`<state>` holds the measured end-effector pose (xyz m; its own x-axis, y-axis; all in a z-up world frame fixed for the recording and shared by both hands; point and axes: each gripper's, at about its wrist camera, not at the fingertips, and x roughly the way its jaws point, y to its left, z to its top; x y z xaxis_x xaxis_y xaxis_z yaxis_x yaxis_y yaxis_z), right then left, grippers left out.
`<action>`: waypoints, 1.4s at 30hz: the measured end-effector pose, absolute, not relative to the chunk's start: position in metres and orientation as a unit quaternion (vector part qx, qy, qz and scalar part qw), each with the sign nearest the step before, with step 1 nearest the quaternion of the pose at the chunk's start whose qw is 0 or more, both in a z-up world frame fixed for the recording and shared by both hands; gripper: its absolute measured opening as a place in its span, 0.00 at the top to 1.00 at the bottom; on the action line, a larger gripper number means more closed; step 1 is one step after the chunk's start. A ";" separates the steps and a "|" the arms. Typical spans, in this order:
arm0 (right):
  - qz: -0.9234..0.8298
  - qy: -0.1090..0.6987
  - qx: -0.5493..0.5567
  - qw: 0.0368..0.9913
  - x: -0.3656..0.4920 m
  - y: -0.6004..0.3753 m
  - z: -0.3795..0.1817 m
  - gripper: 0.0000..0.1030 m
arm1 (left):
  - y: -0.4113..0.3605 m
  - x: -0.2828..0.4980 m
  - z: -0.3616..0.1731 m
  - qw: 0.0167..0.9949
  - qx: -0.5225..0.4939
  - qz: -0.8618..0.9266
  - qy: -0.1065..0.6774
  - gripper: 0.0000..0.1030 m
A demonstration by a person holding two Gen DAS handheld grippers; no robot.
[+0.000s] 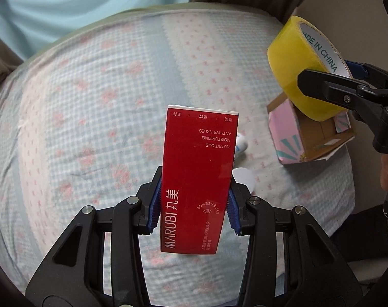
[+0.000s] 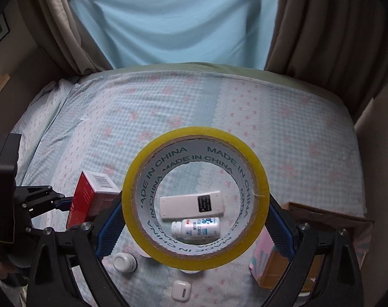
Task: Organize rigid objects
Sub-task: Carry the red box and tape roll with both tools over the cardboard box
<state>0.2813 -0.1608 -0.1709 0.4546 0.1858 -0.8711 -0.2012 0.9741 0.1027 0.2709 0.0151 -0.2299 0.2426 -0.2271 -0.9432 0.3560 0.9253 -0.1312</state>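
Right now my left claw (image 1: 192, 204) clamps the red carton (image 1: 197, 179) and my right claw (image 2: 195, 221) pinches the tape roll (image 2: 195, 195), both aloft over the bed (image 2: 283, 128); next, carry them to the open box (image 2: 278, 268) (my guess), lowering carefully.

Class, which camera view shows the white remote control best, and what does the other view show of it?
The right wrist view: the white remote control lies in full sight on the bed, framed through the hole of the tape roll. The left wrist view does not show it; the red box blocks that area.
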 end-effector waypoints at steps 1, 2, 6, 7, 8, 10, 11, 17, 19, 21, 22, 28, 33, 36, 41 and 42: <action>0.105 0.508 0.000 0.855 0.275 -0.174 -0.164 0.07 | 0.003 0.270 -0.225 0.787 0.064 -0.193 0.582 0.62; 0.096 0.505 0.007 0.858 0.269 -0.189 -0.158 0.07 | -0.010 0.267 -0.219 0.788 0.071 -0.200 0.577 0.62; 0.061 0.497 0.016 0.865 0.244 -0.247 -0.139 0.07 | -0.067 0.262 -0.200 0.789 0.075 -0.229 0.566 0.62; 0.053 0.498 0.017 0.866 0.239 -0.263 -0.136 0.07 | -0.082 0.262 -0.197 0.786 0.069 -0.235 0.567 0.62; 0.045 0.499 0.016 0.865 0.233 -0.278 -0.133 0.07 | -0.098 0.262 -0.194 0.784 0.064 -0.241 0.569 0.62; 0.031 0.501 0.016 0.864 0.223 -0.311 -0.128 0.07 | -0.133 0.262 -0.187 0.780 0.064 -0.252 0.568 0.62; 0.026 0.502 0.018 0.864 0.219 -0.325 -0.125 0.07 | -0.150 0.262 -0.185 0.779 0.065 -0.259 0.567 0.62; -0.008 0.521 0.012 0.853 0.209 -0.401 -0.128 0.07 | -0.245 0.269 -0.190 0.764 0.062 -0.282 0.576 0.62; -0.011 0.529 0.010 0.849 0.209 -0.421 -0.133 0.07 | -0.272 0.271 -0.196 0.758 0.063 -0.287 0.582 0.62; -0.010 0.537 0.008 0.843 0.210 -0.438 -0.140 0.07 | -0.296 0.273 -0.204 0.753 0.072 -0.289 0.587 0.62; -0.010 0.541 0.006 0.841 0.212 -0.443 -0.145 0.07 | -0.305 0.274 -0.211 0.749 0.077 -0.288 0.591 0.62; 0.000 0.572 0.022 0.820 0.229 -0.477 -0.198 0.07 | -0.344 0.295 -0.268 0.723 0.113 -0.278 0.622 0.62; 0.019 0.598 0.001 0.801 0.236 -0.487 -0.249 0.07 | -0.362 0.309 -0.316 0.698 0.148 -0.267 0.648 0.62; 0.033 0.612 -0.011 0.790 0.235 -0.488 -0.278 0.07 | -0.367 0.315 -0.344 0.684 0.169 -0.260 0.661 0.62; 0.056 0.633 -0.026 0.772 0.244 -0.485 -0.324 0.07 | -0.382 0.319 -0.383 0.654 0.212 -0.253 0.680 0.62; 0.060 0.634 -0.037 0.770 0.245 -0.482 -0.332 0.07 | -0.385 0.319 -0.390 0.648 0.225 -0.253 0.682 0.62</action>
<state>0.2448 -0.4818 -0.3319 0.1884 0.0456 -0.9810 -0.1404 0.9899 0.0190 0.3190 -0.3853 -0.3897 -0.0590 -0.0209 -0.9980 0.6353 0.7704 -0.0536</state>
